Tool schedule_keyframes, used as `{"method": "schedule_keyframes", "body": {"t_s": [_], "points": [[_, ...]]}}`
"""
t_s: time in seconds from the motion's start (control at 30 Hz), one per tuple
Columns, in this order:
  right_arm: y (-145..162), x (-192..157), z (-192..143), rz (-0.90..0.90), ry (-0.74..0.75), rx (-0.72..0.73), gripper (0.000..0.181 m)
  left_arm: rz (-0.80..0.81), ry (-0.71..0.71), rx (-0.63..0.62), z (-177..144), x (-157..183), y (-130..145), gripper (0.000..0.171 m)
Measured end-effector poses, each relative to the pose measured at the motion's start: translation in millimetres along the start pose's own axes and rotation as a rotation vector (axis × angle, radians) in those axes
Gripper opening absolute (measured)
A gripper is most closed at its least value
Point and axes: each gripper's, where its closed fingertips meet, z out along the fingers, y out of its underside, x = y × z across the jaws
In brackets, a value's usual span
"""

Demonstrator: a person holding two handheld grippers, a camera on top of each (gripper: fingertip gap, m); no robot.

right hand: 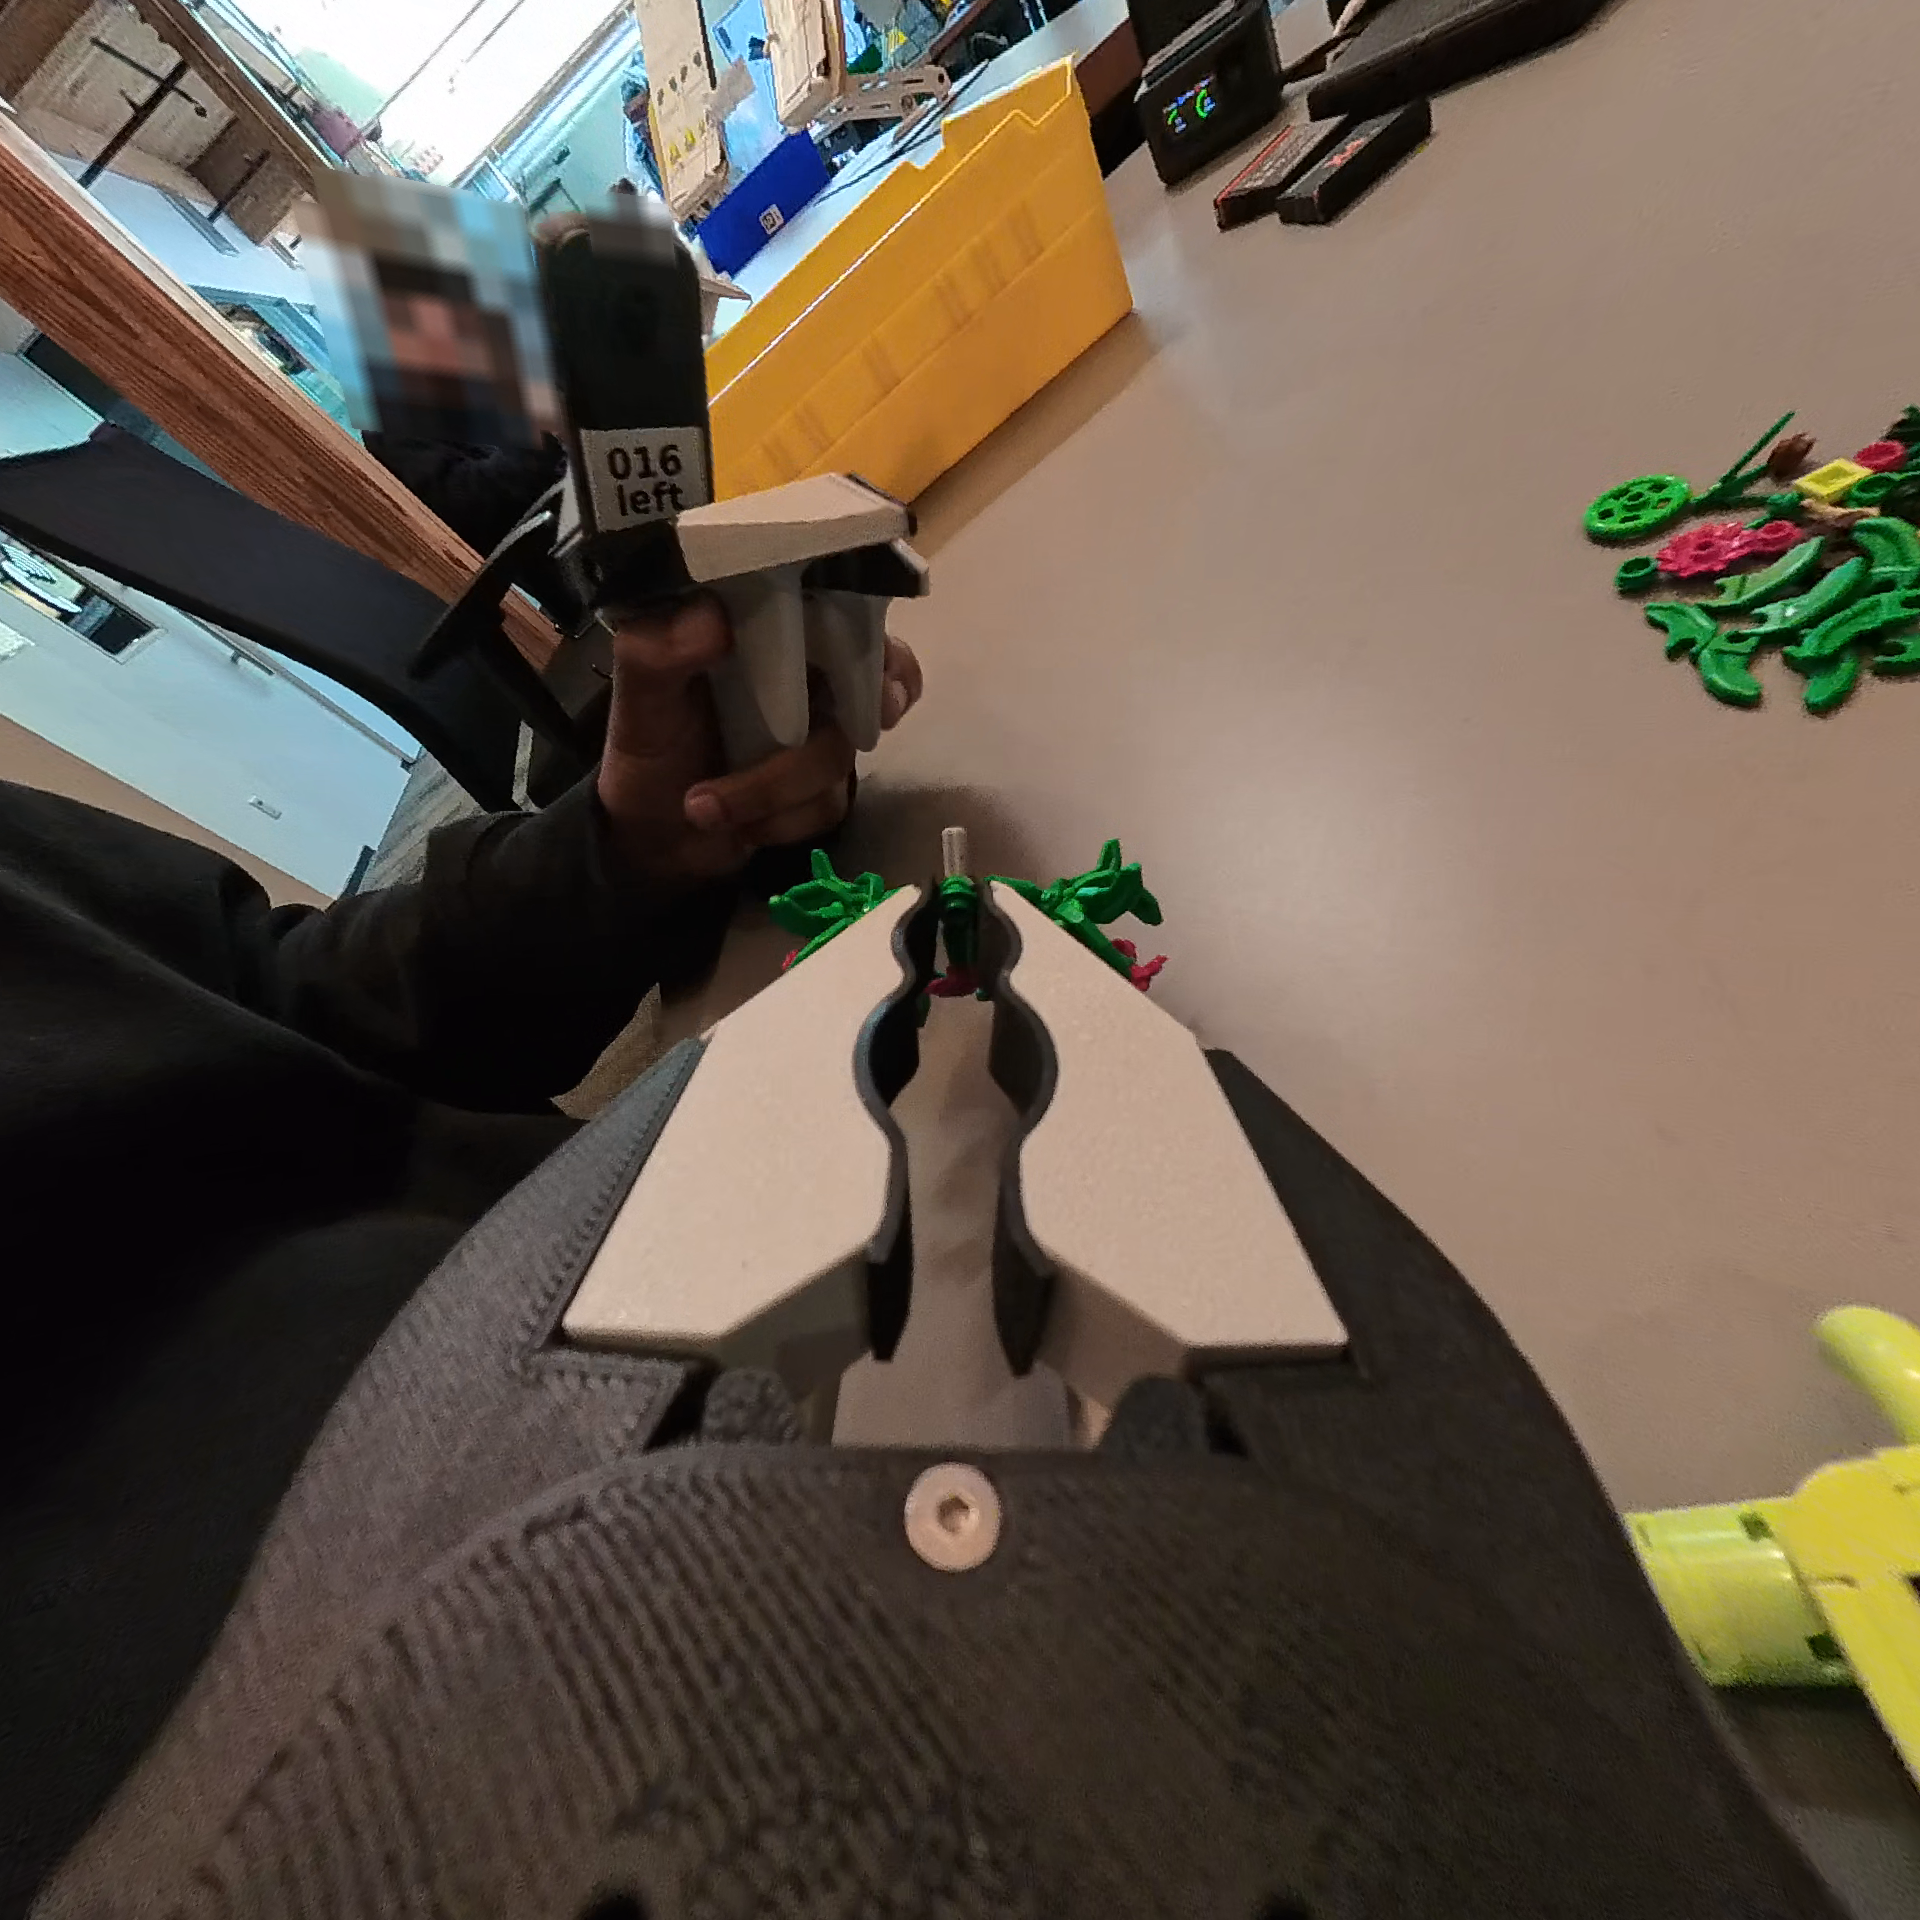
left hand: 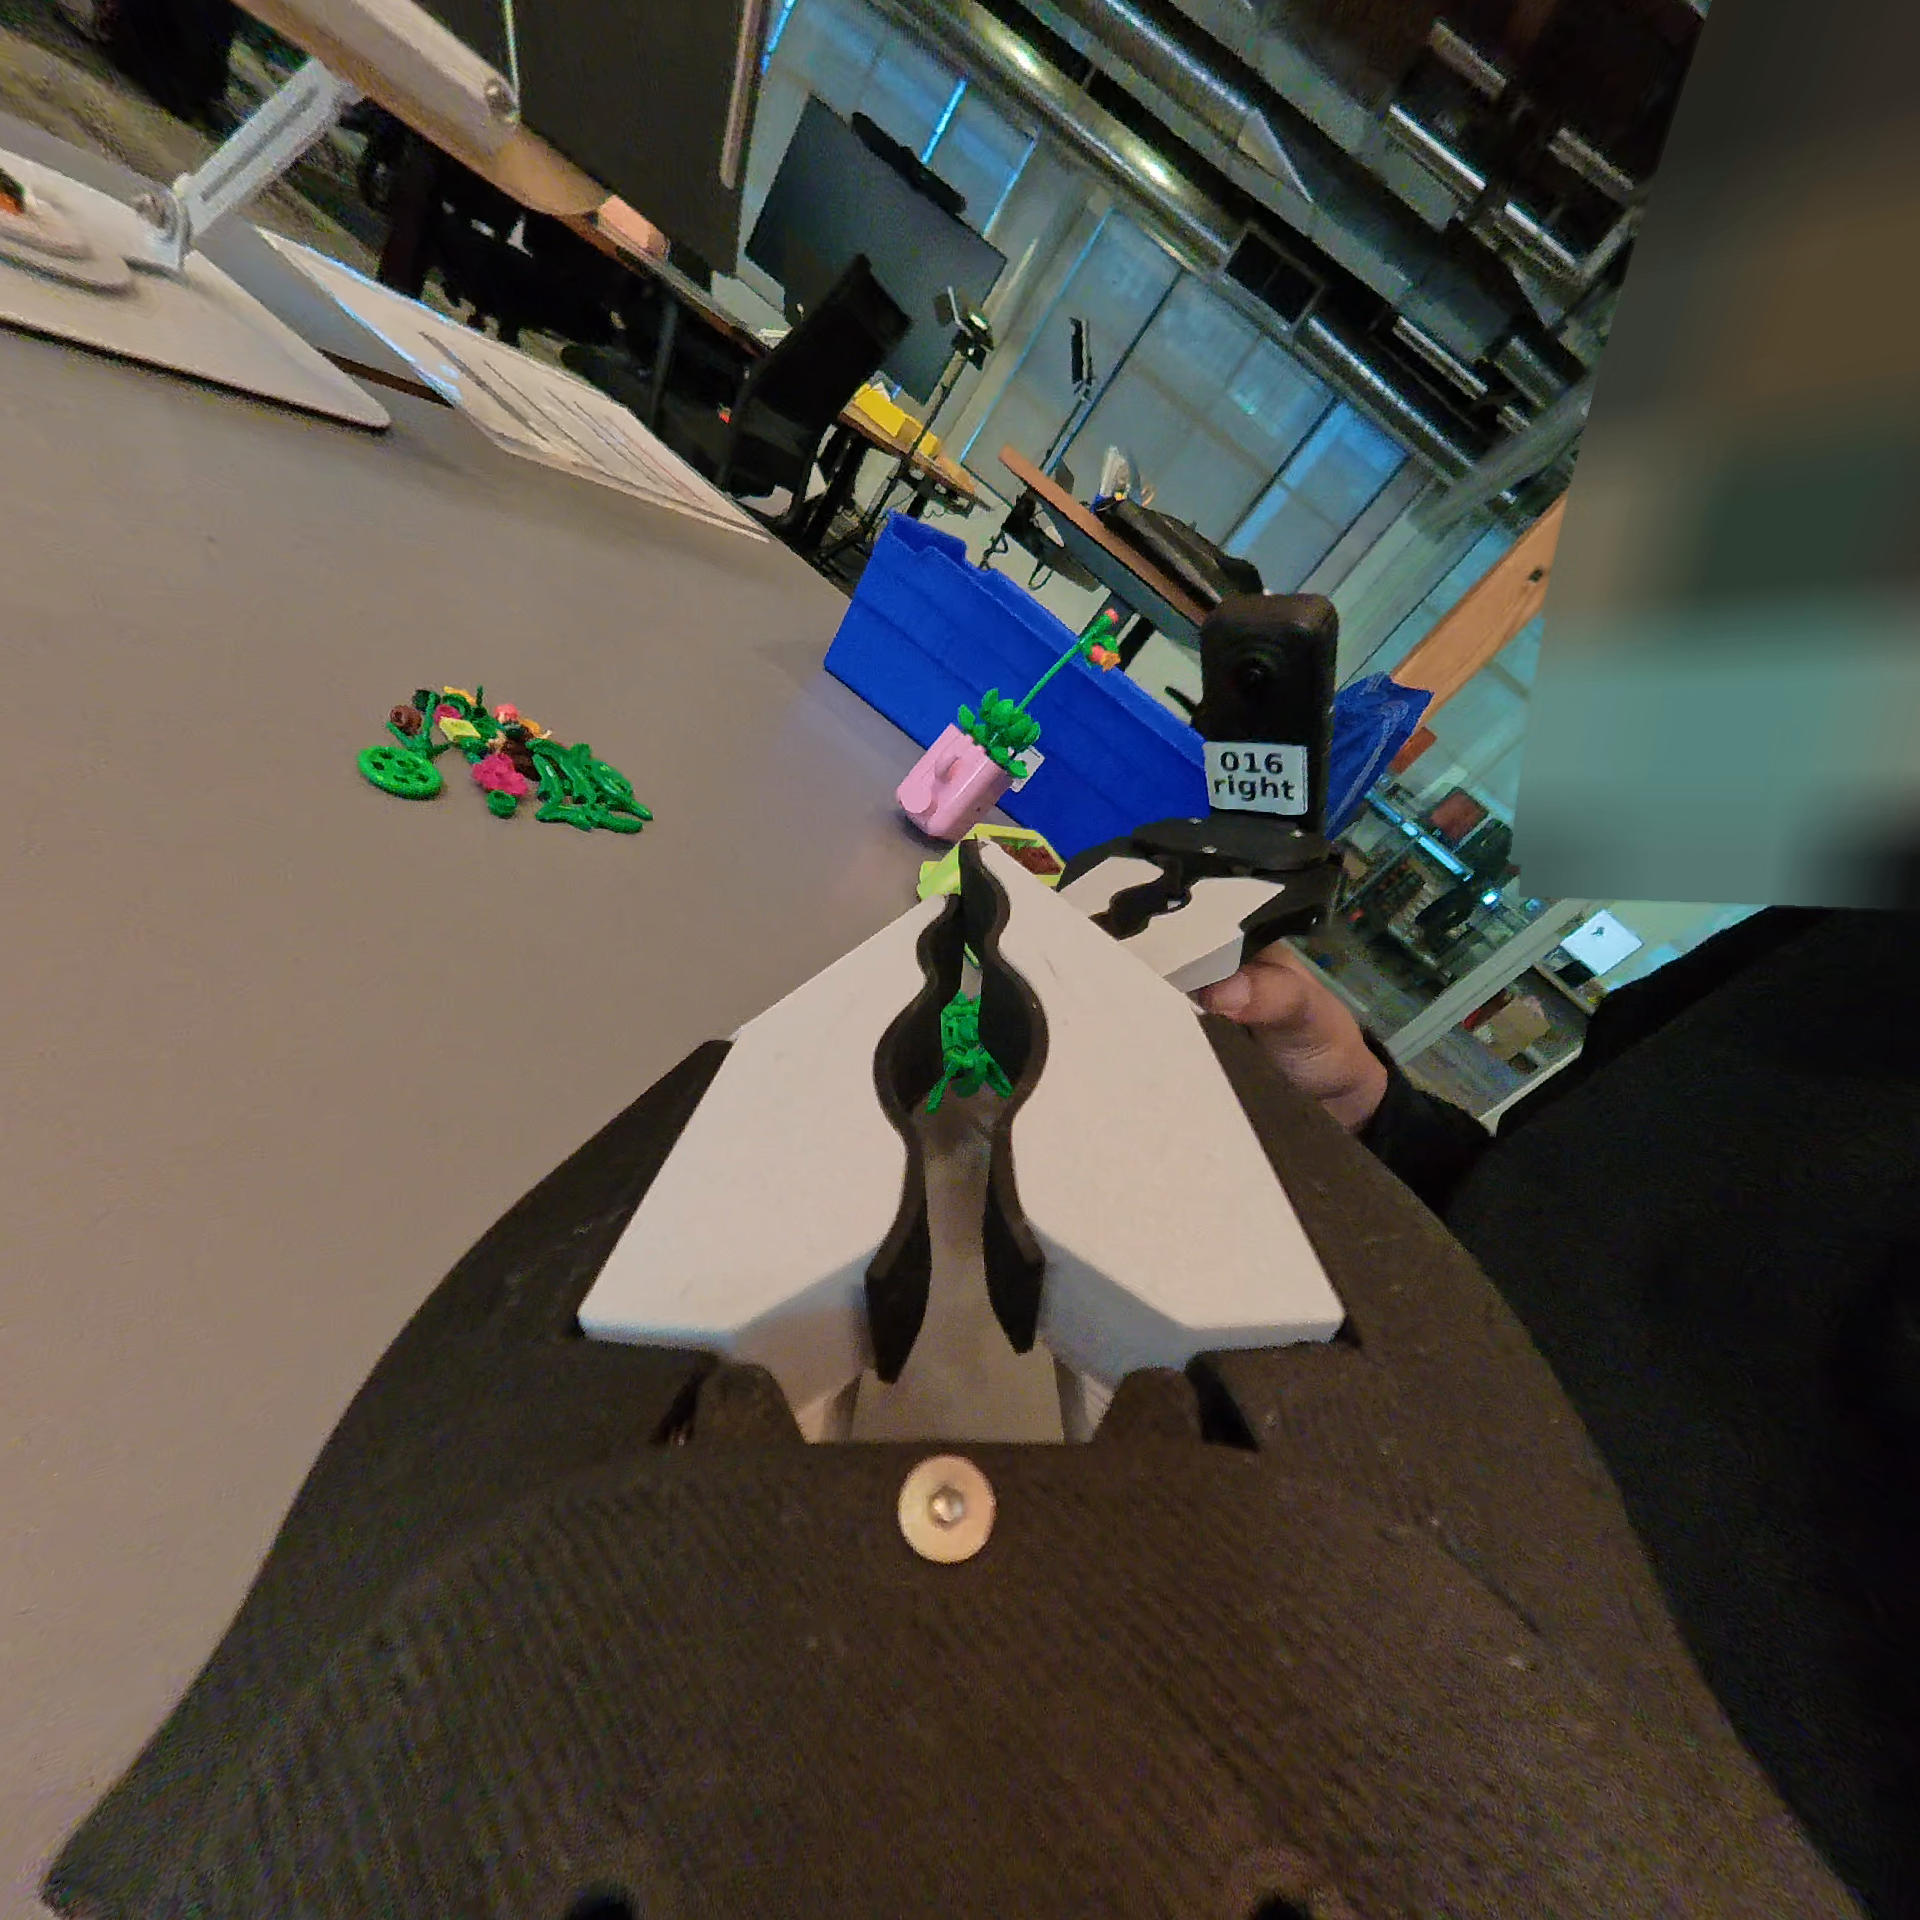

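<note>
My right gripper (right hand: 956, 920) is shut on the green stem (right hand: 954, 925) of a small toy plant. Its green leaves (right hand: 1101, 899) spread out on both sides of the fingertips, pink flowers (right hand: 951, 982) sit under them, and a white pin (right hand: 953, 844) sticks out ahead. It hovers just above the grey table (right hand: 1403, 935). My left gripper (left hand: 971, 868) is shut, with its fingertips together. It also shows in the right wrist view (right hand: 909, 545), raised above the table in a person's hand. A green leafy piece (left hand: 966, 1049) shows through the hollow between the left fingers. The right gripper's fingertips are hidden in the left wrist view.
A pile of loose green, pink and yellow toy plant pieces (left hand: 499, 758) lies on the table (right hand: 1787, 582). A pink pot with a plant (left hand: 961, 779) stands before a blue bin (left hand: 997, 665). A lime-green pot (right hand: 1787, 1600) lies near the right gripper. A yellow bin (right hand: 935, 301) stands farther back. My hands' fingertips stand some 7 centimetres from each other.
</note>
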Motion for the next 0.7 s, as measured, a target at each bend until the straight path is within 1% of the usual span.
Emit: {"method": "schedule_keyframes", "body": {"t_s": [0.07,0.63,0.7], "points": [[0.3,-0.9,0.7,-0.008,-0.002,-0.002,0.004,-0.017,0.010,0.017,-0.1,-0.3,-2.2,0.000],[8.7,-0.8,7.9,-0.072,0.051,-0.060,0.005,-0.030,-0.003,0.030,1.6,-2.1,-2.7,0.000],[8.3,-0.1,7.7,-0.072,0.056,-0.057,0.005,-0.029,-0.011,0.032,1.6,-3.0,-2.9,0.003]]}}
